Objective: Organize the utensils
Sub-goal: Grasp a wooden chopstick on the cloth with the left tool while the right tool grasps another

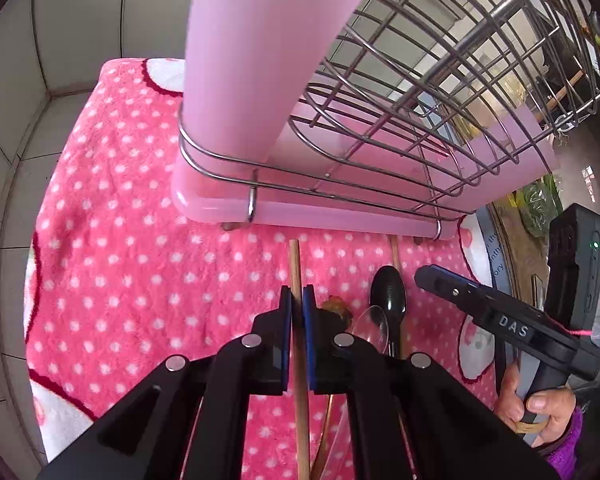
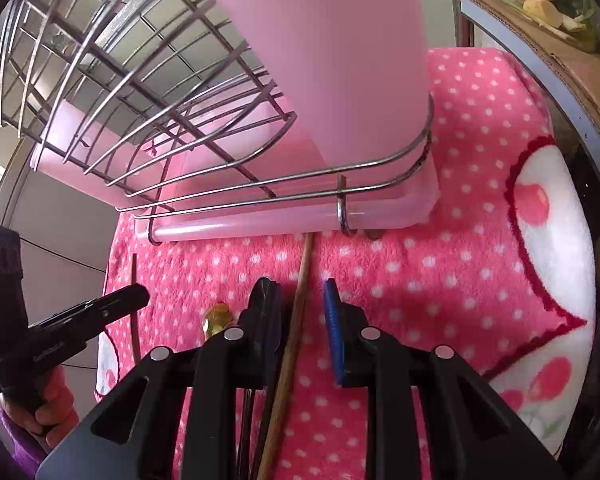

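Left gripper (image 1: pixel 297 304) is clamped on 1 slim round wooden chopstick (image 1: pixel 299 360). Right gripper (image 2: pixel 300 304) stands apart, 1 like chopstick (image 2: pixel 296 320) between its pads, lying on fleecy pink dotted cloth (image 2: pixel 460 264).

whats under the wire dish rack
A pink plastic drip tray sits under the metal wire dish rack, on a pink polka-dot towel. The tray's underside is hidden.

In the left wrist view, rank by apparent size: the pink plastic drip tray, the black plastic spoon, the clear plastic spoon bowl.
1. Pink plastic drip tray, by far the largest.
2. Black plastic spoon.
3. Clear plastic spoon bowl, partly hidden behind the left gripper, so its place below the black spoon is unsure.
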A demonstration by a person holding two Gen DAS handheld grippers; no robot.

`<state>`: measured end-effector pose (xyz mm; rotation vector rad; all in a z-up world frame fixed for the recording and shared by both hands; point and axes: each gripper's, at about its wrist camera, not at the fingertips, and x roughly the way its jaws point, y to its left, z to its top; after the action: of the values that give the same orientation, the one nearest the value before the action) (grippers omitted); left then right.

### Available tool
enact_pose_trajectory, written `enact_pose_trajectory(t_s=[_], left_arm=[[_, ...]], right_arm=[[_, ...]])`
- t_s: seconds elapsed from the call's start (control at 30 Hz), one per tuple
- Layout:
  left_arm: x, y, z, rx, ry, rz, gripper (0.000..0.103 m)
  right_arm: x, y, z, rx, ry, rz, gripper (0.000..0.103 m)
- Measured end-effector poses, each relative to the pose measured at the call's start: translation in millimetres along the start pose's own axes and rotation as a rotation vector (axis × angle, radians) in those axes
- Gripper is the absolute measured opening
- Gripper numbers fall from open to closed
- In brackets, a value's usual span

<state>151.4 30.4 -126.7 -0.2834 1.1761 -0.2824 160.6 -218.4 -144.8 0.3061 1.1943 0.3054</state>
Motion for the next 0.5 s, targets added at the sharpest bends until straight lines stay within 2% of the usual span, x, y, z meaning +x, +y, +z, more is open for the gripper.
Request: enact_pose_trajectory(t_s=[0.3, 0.4, 0.5], left_arm=[[-16, 30, -17, 0.013, -0.011, 0.032, 0.005], [-21, 45, -17, 0.012, 0.001, 0.055, 0.006], [-22, 51, -17, 0.018, 0.005, 0.076, 0.006]], right_arm=[[29, 16, 7, -0.023, 0.027, -0.134, 0.022], [29, 22, 4, -0.054, 0.017, -0.164, 0.009], [20, 18, 1, -0.042, 0.011, -0.158, 0.008]])
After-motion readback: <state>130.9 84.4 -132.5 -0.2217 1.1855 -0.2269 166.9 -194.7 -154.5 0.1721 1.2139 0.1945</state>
